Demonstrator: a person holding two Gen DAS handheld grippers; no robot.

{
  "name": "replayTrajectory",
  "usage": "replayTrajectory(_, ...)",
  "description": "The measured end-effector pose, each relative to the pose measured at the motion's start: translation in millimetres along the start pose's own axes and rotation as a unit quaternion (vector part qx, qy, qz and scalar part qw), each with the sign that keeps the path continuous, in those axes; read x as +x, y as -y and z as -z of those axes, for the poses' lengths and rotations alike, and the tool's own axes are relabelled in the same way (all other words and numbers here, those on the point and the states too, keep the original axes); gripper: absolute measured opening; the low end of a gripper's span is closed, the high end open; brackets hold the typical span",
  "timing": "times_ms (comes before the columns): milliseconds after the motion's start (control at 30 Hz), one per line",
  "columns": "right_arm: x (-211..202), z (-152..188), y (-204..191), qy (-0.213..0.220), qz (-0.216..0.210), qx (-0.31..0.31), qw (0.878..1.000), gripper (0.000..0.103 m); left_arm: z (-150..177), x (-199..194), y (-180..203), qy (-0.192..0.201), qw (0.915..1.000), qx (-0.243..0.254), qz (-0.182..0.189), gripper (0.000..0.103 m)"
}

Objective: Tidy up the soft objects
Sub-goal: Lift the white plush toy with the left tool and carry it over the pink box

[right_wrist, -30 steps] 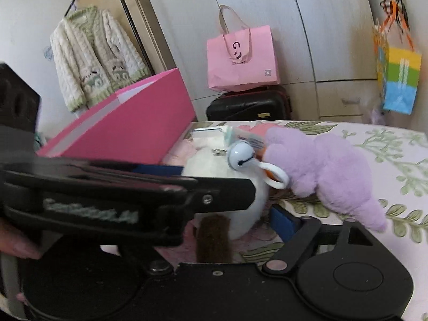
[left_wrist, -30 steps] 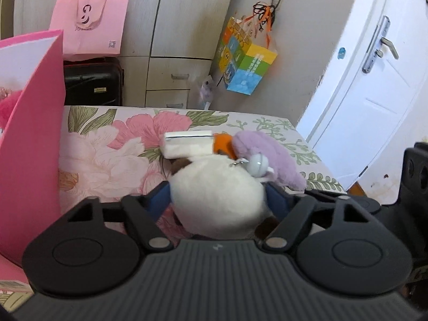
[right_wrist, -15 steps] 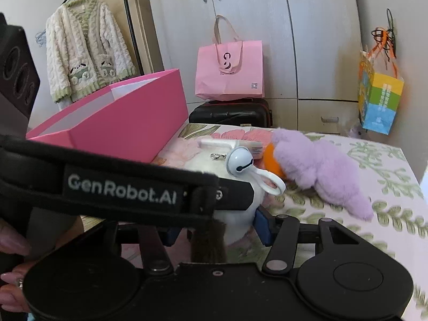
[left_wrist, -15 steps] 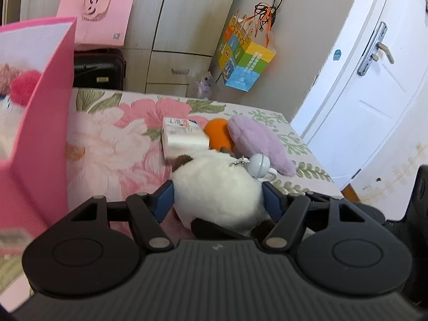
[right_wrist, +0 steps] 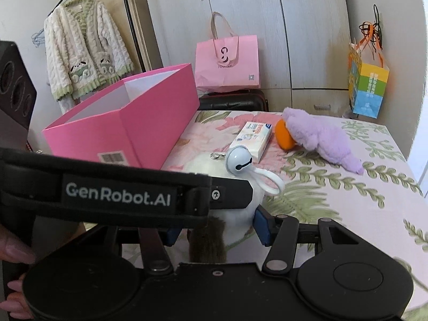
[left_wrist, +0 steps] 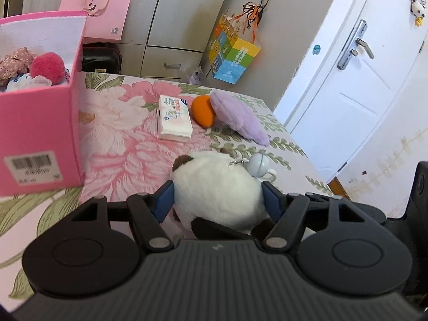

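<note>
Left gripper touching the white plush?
Touching. Left wrist view: both blue pads of the left gripper press into the white plush.

- Between your left gripper's [left_wrist: 218,196] matt blue pads sits a fluffy white plush [left_wrist: 218,187].
- Ahead lies a glossy plastic-wrapped tissue pack [left_wrist: 174,119].
- Left stands a smooth pink cardboard box [left_wrist: 40,131].
</note>
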State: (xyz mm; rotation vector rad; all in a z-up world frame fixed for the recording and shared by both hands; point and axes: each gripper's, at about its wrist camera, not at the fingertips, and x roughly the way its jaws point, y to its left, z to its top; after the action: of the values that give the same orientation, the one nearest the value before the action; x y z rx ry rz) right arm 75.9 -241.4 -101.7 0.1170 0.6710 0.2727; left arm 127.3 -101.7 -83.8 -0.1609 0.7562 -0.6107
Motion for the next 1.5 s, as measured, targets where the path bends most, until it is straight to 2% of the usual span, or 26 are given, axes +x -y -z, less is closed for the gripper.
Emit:
replayTrajectory(133,-9.3,5.9,-8.8,-0.012,-0.002,0.006,1.000,0.060,9.5,-12.2,1.0,-0.001,1.0000,-0.005,0.001,0.068)
replayTrajectory(233,-14.8,12.1,-18.2,-0.012,-0.002,-0.012,1.000,0.060,15.0,-19.8,-3.6,-0.003,0.9998,-0.020,0.003,0.068)
replayTrajectory(433,-23.5,13.3,-33.7,-0.020,-0.011,-0.018,1.000,0.060,22.7,-40.5,-7.0,0.010,0.9997,-0.022,0.000,0.068)
replayTrajectory(600,-38.3,6.7,-56.0,-0.036,-0.018,-0.084,0.996,0.060,26.2,-65.3,-11.6,0.016,0.9995,-0.027,0.009,0.068)
replayTrajectory(800,-59.6,-8.1,-73.7,-0.028,-0.049,-0.112,0.992,0.060,24.2,-102.6,-15.1,0.053,0.9984,-0.018,0.006,0.068)
replayTrajectory(1000,-65.4,-27.9,-93.9,0.008,-0.066,-0.126,0.990,0.060,9.2,-129.9,-21.7,0.098,0.9952,-0.003,-0.010,0.068)
replayTrajectory(1200,-62.9,-56.9,-106.5,0.050,-0.083,-0.127,0.987,0.060,-15.8,-148.4,-32.0,0.148,0.9883,0.019,-0.029,0.068)
replayTrajectory(1300,-54.2,-75.8,-112.5,0.065,-0.091,-0.129,0.985,0.060,-32.6,-153.1,-39.3,0.163,0.9853,0.025,-0.043,0.068)
replayTrajectory(1500,-22.9,-113.4,-118.7,0.069,-0.124,-0.123,0.982,0.062,-68.4,-153.4,-67.4,0.176,0.9821,0.027,-0.062,0.069)
